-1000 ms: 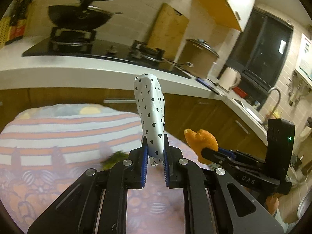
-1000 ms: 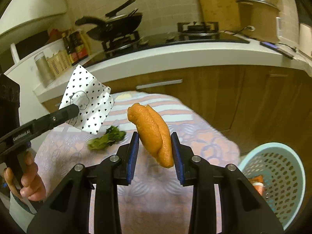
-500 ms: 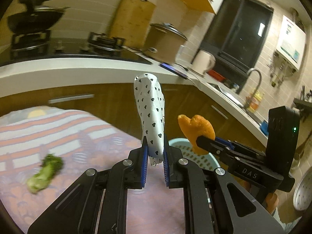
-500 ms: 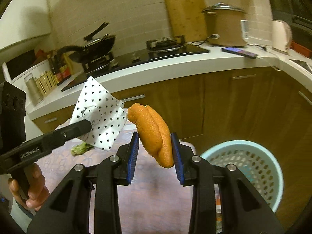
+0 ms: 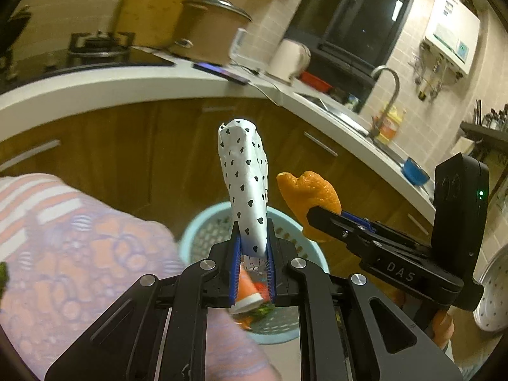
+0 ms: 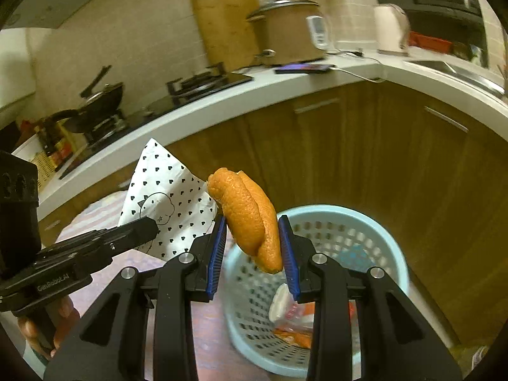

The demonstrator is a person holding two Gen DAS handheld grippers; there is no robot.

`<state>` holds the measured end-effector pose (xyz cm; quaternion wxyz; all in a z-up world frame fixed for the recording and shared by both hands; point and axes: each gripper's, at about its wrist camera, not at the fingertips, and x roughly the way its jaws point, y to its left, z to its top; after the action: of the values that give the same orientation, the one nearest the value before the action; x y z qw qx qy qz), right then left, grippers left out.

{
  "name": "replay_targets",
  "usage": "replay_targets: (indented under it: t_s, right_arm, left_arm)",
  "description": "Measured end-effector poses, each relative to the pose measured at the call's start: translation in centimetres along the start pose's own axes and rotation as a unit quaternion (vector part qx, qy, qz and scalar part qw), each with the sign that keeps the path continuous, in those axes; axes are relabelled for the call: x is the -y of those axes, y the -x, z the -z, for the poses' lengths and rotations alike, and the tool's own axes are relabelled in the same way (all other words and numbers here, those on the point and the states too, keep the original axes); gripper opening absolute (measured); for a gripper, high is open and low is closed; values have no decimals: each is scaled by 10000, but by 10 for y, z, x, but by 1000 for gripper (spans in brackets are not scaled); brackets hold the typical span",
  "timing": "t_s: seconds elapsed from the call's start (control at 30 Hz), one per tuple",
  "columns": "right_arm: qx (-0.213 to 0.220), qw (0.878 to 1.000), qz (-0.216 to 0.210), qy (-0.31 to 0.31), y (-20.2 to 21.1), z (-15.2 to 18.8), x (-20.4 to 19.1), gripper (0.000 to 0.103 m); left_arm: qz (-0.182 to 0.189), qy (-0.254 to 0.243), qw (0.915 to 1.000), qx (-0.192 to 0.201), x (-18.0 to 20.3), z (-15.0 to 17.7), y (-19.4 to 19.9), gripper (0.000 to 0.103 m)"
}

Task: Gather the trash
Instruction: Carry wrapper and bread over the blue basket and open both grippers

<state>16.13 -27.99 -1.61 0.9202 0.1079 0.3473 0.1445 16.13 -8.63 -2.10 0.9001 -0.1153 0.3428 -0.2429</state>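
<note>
My left gripper [image 5: 252, 247] is shut on a white paper wrapper with small black hearts [image 5: 244, 184], which stands up from its blue pads. In the right wrist view the same wrapper [image 6: 168, 200] shows at the left, clamped by the left gripper [image 6: 149, 223]. My right gripper [image 6: 252, 244] is shut on a piece of orange peel [image 6: 250, 219]; the peel [image 5: 309, 195] also appears right of the wrapper in the left wrist view. A light blue perforated trash basket [image 6: 374, 228] stands on the floor just below and beyond both grippers, with wrappers and scraps inside. Its rim [image 5: 190, 235] shows behind the left fingers.
A table with an orange and purple patterned cloth [image 5: 79, 254] lies to the left, a bit of green vegetable [image 5: 2, 277] at its edge. Wooden cabinets [image 6: 381, 158] under a white counter [image 6: 285, 85] curve behind the basket. A person's hand [image 6: 35, 330] holds the left gripper's handle.
Both grippers have swung to the right, away from the table and toward the blue basket, each keeping its grip. The basket now sits right below them; the green vegetable has slid to the left edge.
</note>
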Motion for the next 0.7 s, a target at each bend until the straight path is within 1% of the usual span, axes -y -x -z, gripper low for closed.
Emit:
replay_targets:
  t_s: [0.1,0.17,0.2,0.27,0.3,0.33,0.37,0.4,0.5,0.7]
  right_arm:
    - [-72,9998,112,-167,-2,3,16,30]
    - [-115,9994,178,-260,-3,4,25,33]
    - [-136,9993,208,-296,-3,5,29,33]
    - [-184,9989,150,-395,-3,6,36,35]
    - [-175,9988,136,-437,-3,7,38,40]
    - [-163,9986,207,-469,-2,7,41,48]
    - [-159,9983,287,-486,-2,8,44,51]
    - [-161,9982,295,-496,-3,7,45,52]
    - [-178,9980,246,-551,-3,9,49,52]
    - [-154,9986,213,-467,-2,9,41,52]
  left_arm:
    - [65,-66,9998,-169,11,2,-21,12]
    - [97,-86,9996,-256,17,3,-31,13]
    - [146,-92,9993,-323,20,4,-38,16]
    - [183,-73,9990,-398,23,5,-45,24]
    - [154,-60,9990,-405,23,6,-48,32]
    - [104,-73,9990,-419,25,7,-51,38]
    - [65,-85,9991,-422,25,8,-51,40]
    - [35,-96,9990,-432,25,10,-52,43]
    - [12,-92,9989,-463,21,13,-50,43]
    - [-55,-38,9991,-420,15,15,-44,43]
